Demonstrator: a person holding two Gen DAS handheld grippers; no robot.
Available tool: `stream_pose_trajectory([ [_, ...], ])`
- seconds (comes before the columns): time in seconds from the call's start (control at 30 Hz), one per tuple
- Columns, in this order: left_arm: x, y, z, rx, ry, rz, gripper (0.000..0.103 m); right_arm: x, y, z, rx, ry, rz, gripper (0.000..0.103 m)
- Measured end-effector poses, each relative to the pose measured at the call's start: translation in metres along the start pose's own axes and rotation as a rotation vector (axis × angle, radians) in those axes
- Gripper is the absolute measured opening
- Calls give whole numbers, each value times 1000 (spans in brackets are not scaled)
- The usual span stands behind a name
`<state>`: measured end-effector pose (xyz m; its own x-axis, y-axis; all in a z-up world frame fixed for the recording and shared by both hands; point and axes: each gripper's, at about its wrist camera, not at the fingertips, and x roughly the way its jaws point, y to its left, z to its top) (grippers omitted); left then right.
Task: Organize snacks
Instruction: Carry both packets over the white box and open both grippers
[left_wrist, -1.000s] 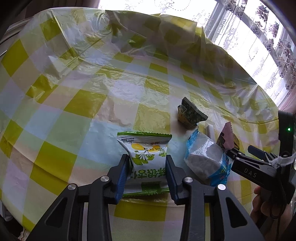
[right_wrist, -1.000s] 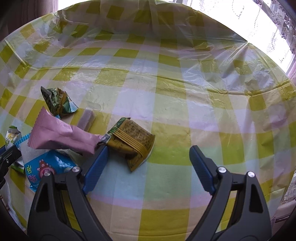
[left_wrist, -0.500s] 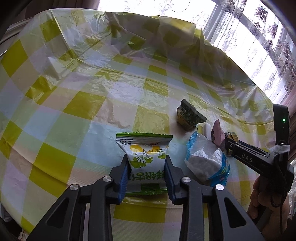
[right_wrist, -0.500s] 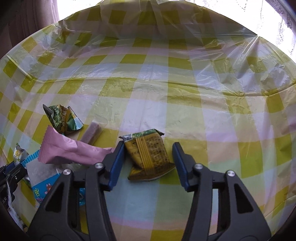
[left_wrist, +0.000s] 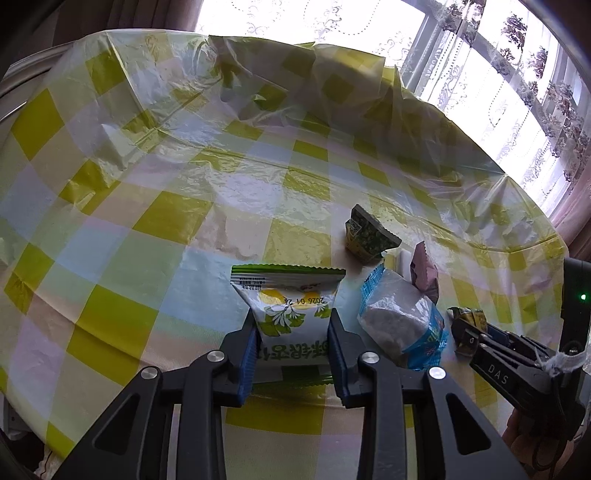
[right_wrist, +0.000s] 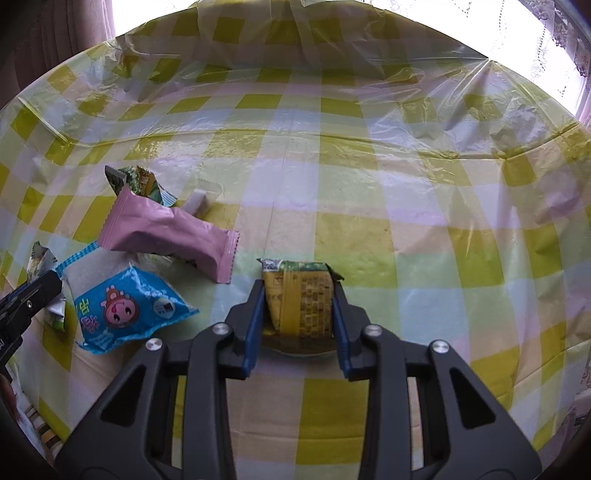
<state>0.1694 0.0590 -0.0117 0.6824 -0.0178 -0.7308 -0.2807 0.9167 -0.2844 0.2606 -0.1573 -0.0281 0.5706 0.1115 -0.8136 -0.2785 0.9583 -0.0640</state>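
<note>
Jaws of the right gripper (right_wrist: 299, 310) are now pressed onto the flanks of the yellow-green packet (right_wrist: 300, 302), low in the centre of the right wrist view. A second ago they stood spread wide with that packet lying skewed beside the left finger; half a second ago they were straddling it and narrowing. The grasp looks complete, so the packet seems ready to be lifted, though whether it has left the cloth cannot be told.

Jaws of the left gripper (left_wrist: 291, 343) pinch the white lemon-print packet (left_wrist: 290, 314) just as they did a second ago, low in the centre of the left wrist view; only the viewpoint has shifted a little. Both hands therefore carry a snack, which suggests the next step is placing them somewhere.

Outward, in the left half of the right wrist view, the loose snacks bunch together: the blue cartoon packet (right_wrist: 125, 306) lower left, the pink packet (right_wrist: 170, 236) lying partly over its top edge, a small white stick (right_wrist: 197, 201) just beyond, and a dark green packet (right_wrist: 138, 182) behind the pink one. All rest on the checked plastic tablecloth (right_wrist: 369, 166).

No box, tray or basket appears in either view, so where the snacks should go cannot be told.
</note>
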Motion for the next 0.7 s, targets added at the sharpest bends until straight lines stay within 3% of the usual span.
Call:
stream_pose_trajectory([
  [0.33, -26, -12, -2, 20, -62, -3, 35, -45, -3, -32, 19, -27, -10, 36],
  [0.7, -59, -61, -23, 114, -82, -67, 35, -87, -21, -62, 52, -65, -4, 36],
])
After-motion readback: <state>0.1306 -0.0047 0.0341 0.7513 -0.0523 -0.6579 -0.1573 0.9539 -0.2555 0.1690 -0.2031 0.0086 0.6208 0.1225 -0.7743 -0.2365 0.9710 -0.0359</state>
